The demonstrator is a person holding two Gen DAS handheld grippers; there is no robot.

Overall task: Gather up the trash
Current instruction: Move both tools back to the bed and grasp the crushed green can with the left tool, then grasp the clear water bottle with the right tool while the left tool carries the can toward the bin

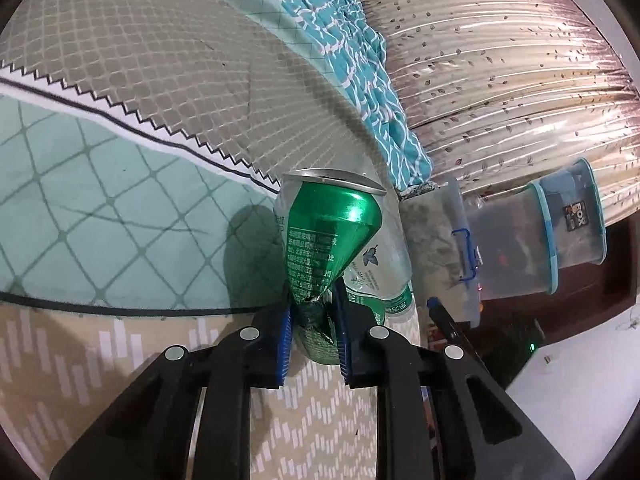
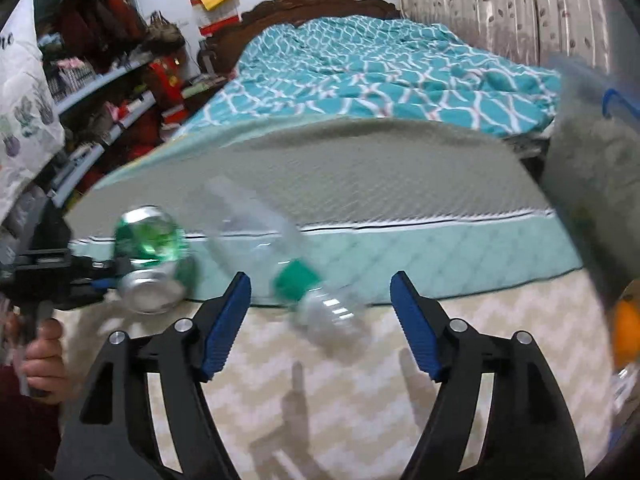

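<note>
My left gripper (image 1: 314,312) is shut on a crushed green can (image 1: 320,240), squeezing its dented lower part; it holds the can above the bed's edge. In the right wrist view the same can (image 2: 150,256) shows at the left in the left gripper (image 2: 104,276). A clear plastic bottle with a green label (image 2: 296,276) lies on the patterned mattress ahead of my right gripper (image 2: 320,300), which is open and empty, the bottle's lower end between its spread fingers. The bottle also shows behind the can in the left wrist view (image 1: 384,272).
Teal quilt (image 2: 380,64) covers the far bed. Clear storage bins (image 1: 520,240) with blue trim stand beside the bed by the curtain (image 1: 500,60). Cluttered shelves (image 2: 100,80) line the left. An orange object (image 2: 626,328) sits at the right edge.
</note>
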